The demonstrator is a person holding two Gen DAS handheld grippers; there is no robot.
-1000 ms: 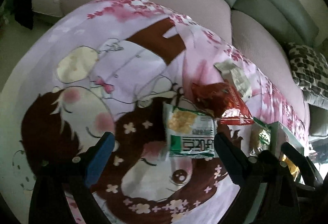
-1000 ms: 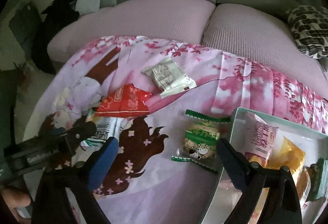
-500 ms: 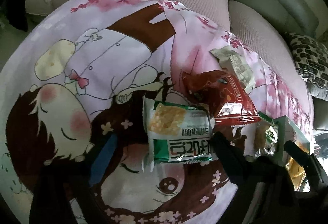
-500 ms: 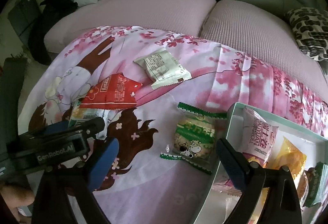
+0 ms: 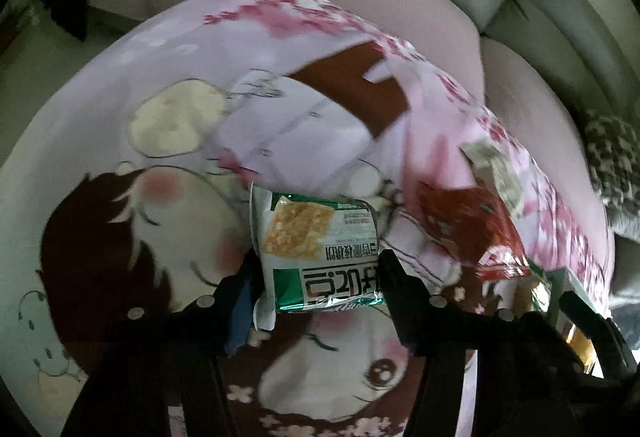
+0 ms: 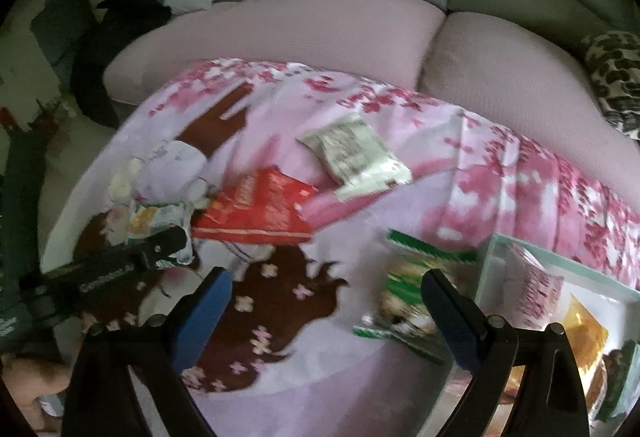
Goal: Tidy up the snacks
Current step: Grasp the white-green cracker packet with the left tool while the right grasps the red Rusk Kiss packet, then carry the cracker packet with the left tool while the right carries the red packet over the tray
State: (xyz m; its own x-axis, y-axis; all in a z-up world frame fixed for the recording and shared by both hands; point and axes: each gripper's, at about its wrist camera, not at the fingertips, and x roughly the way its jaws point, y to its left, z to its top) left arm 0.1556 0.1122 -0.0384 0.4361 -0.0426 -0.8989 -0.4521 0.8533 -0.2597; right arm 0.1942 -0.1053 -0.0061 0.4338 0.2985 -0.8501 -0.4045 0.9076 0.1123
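- Left claw [image 5: 316, 285]: jaws just closed from wide apart onto the green-and-white foil cracker packet [image 5: 316, 237]; now clenched on the packet's near end, pads pressing both side edges.
- Packet position: now nearer the lens than a second ago, just beside the red foil snack bag [image 5: 464, 229], over the pink cartoon-print cloth [image 5: 280, 85] covering the tabletop.
- Right claw [image 6: 324, 317]: released, nothing between the pads, hovering near the green cow-print snack pouch [image 6: 404, 297].
- Pale green open box [image 6: 560, 265]: already holds several snacks.
- Meaning for the task: grasp apparently secured; probable next step a lift and carry to the box.
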